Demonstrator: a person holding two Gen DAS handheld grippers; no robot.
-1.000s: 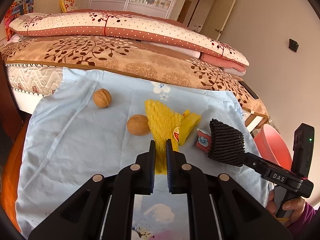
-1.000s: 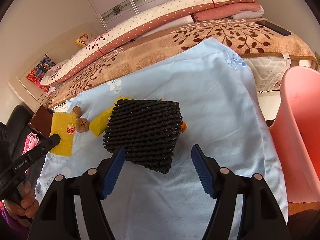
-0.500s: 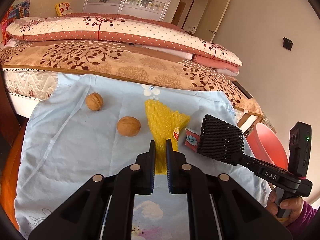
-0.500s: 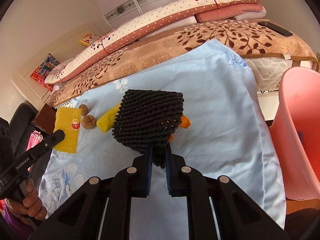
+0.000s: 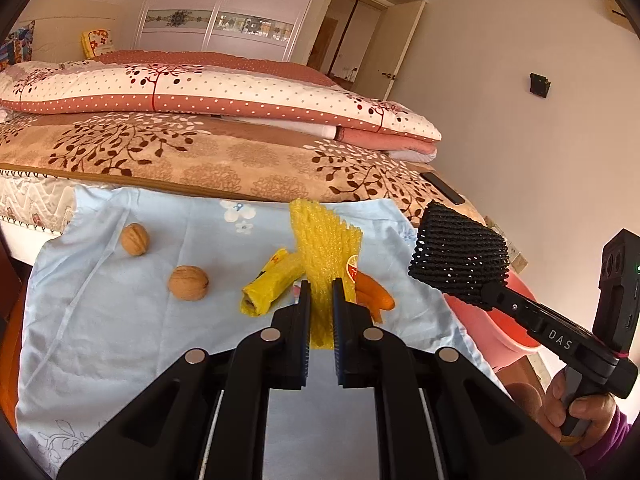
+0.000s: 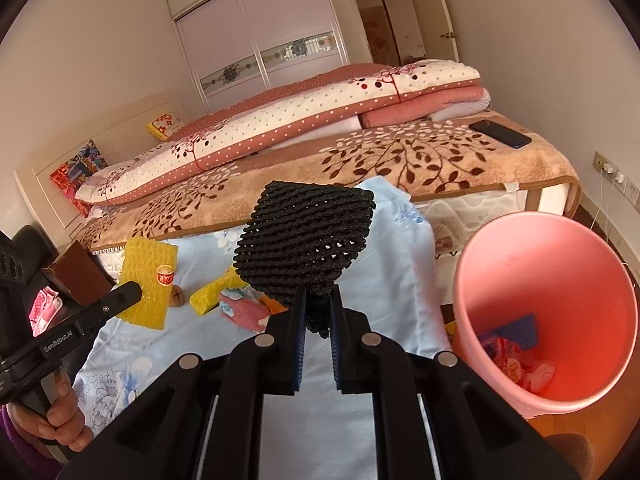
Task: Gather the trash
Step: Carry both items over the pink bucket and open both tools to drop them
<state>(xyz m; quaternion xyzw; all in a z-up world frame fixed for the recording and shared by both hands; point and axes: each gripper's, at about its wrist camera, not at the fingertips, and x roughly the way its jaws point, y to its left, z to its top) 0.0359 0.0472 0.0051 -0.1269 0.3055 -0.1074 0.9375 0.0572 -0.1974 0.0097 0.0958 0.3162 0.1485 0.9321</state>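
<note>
My left gripper (image 5: 321, 292) is shut on a yellow foam net (image 5: 325, 248), held clear above the blue cloth (image 5: 120, 320). In the right wrist view that same yellow net (image 6: 149, 280) hangs at the left. A black foam net (image 6: 308, 240) is pinched in my right gripper (image 6: 318, 304), lifted off the cloth; from the left wrist it shows as the black net (image 5: 460, 256) at the right. A pink bin (image 6: 544, 312) stands to the right with wrappers inside. On the cloth lie a yellow wrapper (image 5: 272, 280), orange peel (image 5: 374, 296) and a pink wrapper (image 6: 244, 308).
Two walnuts (image 5: 188, 282) (image 5: 135, 239) rest on the cloth's left part. Behind it a bed with a brown leaf blanket (image 5: 224, 160) and folded quilts; a phone (image 6: 500, 133) lies on the blanket. A person's hand (image 5: 576, 408) grips the right handle.
My right gripper closed on the black net and lifted it off the cloth toward the bin side. My left gripper rose with the yellow net, uncovering the yellow wrapper and orange peel.
</note>
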